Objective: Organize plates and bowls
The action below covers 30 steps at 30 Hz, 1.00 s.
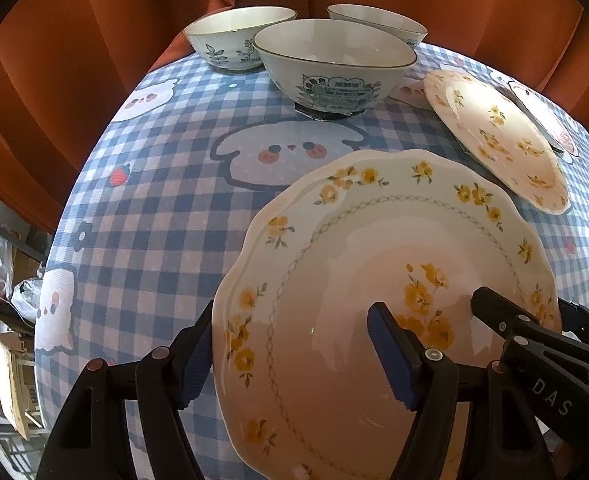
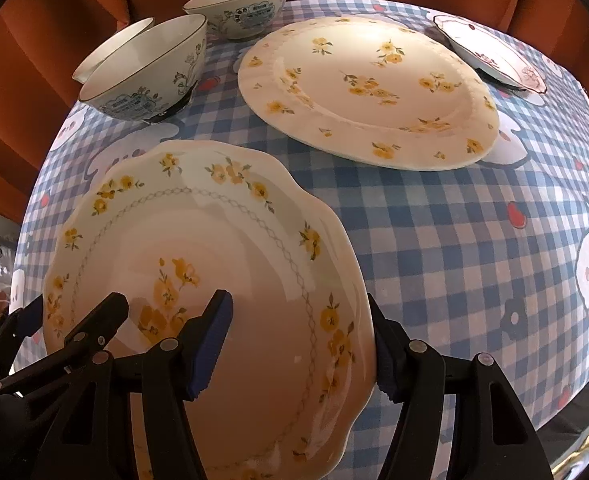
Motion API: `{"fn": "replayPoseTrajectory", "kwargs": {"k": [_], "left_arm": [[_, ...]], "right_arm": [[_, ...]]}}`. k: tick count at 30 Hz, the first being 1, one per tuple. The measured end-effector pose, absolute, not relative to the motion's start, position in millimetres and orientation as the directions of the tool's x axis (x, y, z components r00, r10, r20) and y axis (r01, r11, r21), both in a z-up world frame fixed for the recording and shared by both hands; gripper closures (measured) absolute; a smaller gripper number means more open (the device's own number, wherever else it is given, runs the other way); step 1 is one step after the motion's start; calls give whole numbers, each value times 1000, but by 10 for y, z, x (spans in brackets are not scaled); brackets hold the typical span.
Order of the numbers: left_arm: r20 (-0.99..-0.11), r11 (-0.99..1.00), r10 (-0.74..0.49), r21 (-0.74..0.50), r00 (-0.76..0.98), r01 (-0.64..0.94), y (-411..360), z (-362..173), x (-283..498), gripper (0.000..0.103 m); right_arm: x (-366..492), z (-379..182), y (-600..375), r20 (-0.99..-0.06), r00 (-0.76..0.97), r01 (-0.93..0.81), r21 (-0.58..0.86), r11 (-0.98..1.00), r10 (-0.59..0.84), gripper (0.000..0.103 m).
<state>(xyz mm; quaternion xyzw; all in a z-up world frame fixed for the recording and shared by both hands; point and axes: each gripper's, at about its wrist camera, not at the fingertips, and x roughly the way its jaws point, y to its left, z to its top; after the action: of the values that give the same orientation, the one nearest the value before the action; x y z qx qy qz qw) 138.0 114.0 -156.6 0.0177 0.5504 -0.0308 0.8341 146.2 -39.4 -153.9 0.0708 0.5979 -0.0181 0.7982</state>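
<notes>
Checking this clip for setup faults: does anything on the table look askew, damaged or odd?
Nothing is spilled or broken. One oddity: the nearest bowl stands on a dark patch, apparently tape, that pokes out under its foot; the other bowls show none. The scalloped plate sits between the fingers of both the left gripper and the right gripper.

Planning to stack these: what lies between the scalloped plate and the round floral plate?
Only bare checked tablecloth separates scalloped plate from round floral plate, seen in the right wrist view.

Right gripper point(image 2: 300, 344) straddles scalloped plate point(image 2: 214, 280) rim; flat floral plate point(image 2: 366, 88), bowls point(image 2: 146, 68) beyond.
</notes>
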Motion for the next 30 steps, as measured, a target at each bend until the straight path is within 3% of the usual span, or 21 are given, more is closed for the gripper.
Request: {"fn": "replayPoseTrajectory", "kwargs": {"k": [13,30], "left_arm": [[-920,999,-16,5,390,54,1157,-1455,1308,28],[-864,992,-114,-70,490,108,914,-931,1283,22]], "right_arm": [[1452,-1494,-376,-966,253,94,73,993,48,35],[1296,-832,-594,-926,377,86,25,996,-9,35]]}}
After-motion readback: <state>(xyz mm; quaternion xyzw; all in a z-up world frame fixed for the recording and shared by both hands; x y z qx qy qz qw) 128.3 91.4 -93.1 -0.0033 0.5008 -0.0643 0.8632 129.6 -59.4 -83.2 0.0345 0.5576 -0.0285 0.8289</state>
